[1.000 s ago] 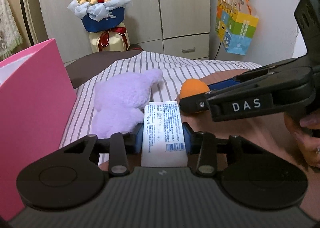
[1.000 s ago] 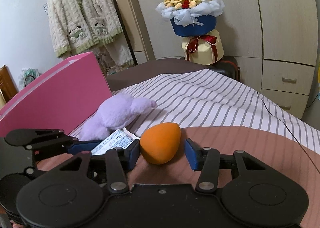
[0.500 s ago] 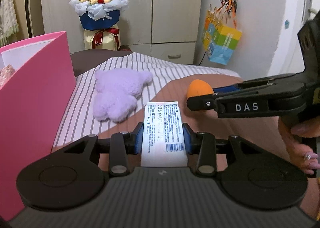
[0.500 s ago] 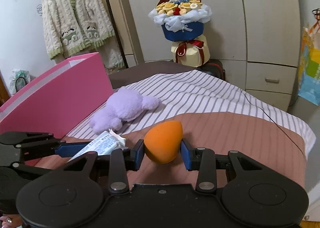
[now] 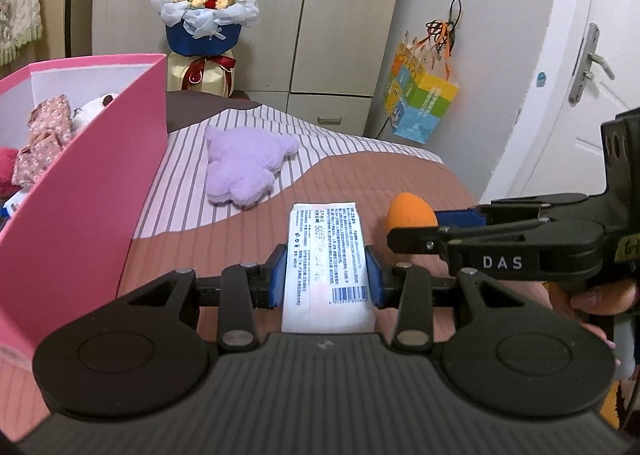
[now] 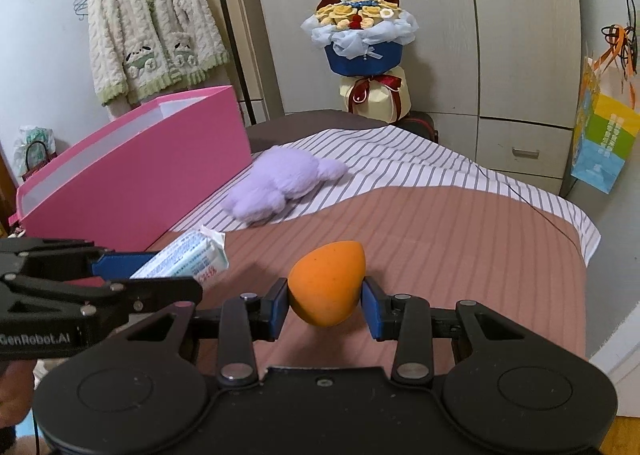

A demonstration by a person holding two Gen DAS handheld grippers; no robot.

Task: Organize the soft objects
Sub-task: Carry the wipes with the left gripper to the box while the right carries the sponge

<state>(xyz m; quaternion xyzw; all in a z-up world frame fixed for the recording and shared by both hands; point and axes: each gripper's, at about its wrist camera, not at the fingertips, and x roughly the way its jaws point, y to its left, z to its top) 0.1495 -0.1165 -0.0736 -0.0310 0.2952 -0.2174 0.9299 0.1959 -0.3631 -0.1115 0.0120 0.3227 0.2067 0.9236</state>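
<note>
One tissue pack (image 5: 326, 255) clamped in my left gripper (image 5: 326, 281), one orange sponge (image 6: 326, 287) pinched in my right gripper (image 6: 325, 305), both tilted downward beside the pink box (image 5: 100, 175); one purple plush (image 5: 244, 165) lies nearby.

A: What's carrying it all?
B: A bed (image 6: 440, 239), brown cover over striped sheet.
A: And lying on it?
B: A purple plush toy (image 5: 244, 167); the pink box (image 5: 100, 191) apparently sits alongside.

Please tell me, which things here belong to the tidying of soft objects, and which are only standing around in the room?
Job: tissue pack in left gripper; orange sponge in right gripper; purple plush; pink box.

Just there: bouquet, colourful gift bag, knitted cardigan, wardrobe.
</note>
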